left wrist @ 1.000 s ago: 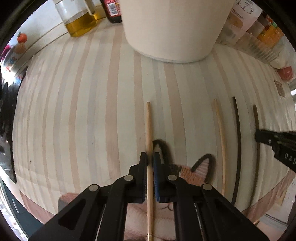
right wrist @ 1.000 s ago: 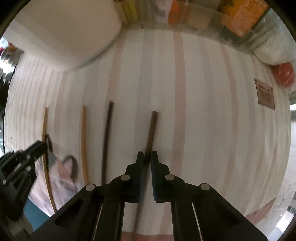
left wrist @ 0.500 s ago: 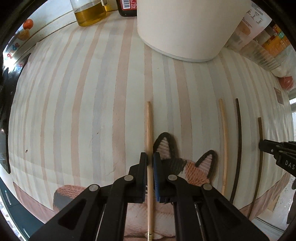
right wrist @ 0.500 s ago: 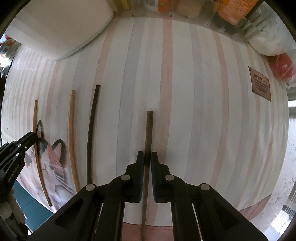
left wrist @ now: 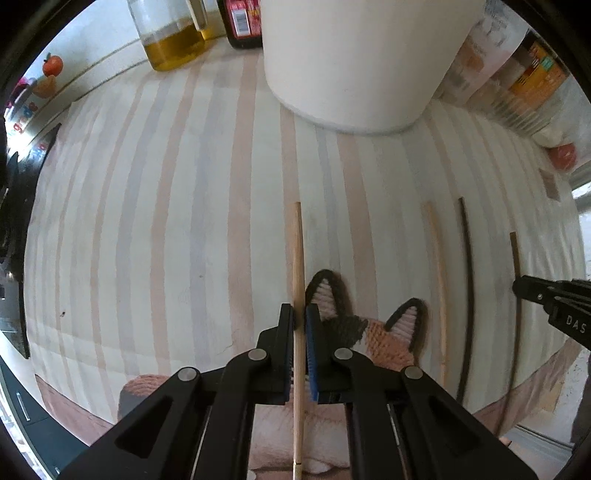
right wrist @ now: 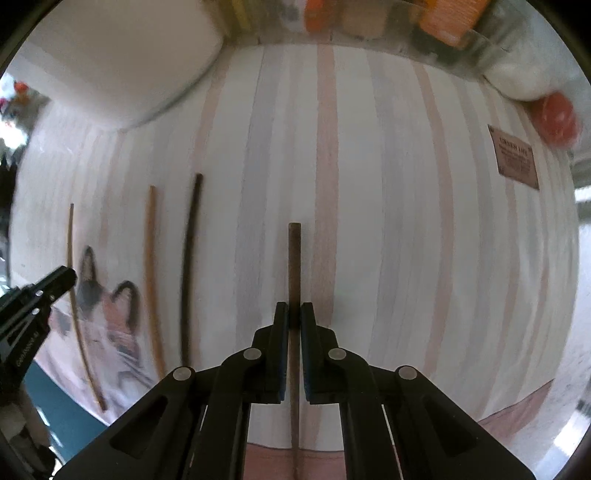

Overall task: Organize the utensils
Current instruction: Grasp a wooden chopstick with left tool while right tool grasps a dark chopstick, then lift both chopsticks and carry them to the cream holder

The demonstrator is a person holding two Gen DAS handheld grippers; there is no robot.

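My left gripper [left wrist: 299,316] is shut on a light wooden chopstick [left wrist: 296,243] that runs straight away from me over the striped cloth [left wrist: 166,221]. To its right lie a second light chopstick [left wrist: 436,273] and a dark chopstick [left wrist: 468,280]. My right gripper [right wrist: 294,314] is shut on a dark brown chopstick [right wrist: 294,262], also pointing straight ahead. The right gripper [left wrist: 517,286] shows at the right edge of the left wrist view, and the left gripper [right wrist: 70,275] at the left edge of the right wrist view. I cannot tell whether either held chopstick touches the cloth.
A big white round container [left wrist: 362,66] stands at the back of the cloth. Behind it are an oil jar [left wrist: 173,44] and a dark sauce bottle [left wrist: 242,26]. Food packets [left wrist: 524,74] and a red object [left wrist: 561,157] line the back right. A cat-patterned mat [left wrist: 369,328] lies at the near edge.
Both grippers keep their chopsticks. The dark chopstick in the right gripper, tilted a second ago, now points straight ahead. Both views have shifted slightly over the cloth.
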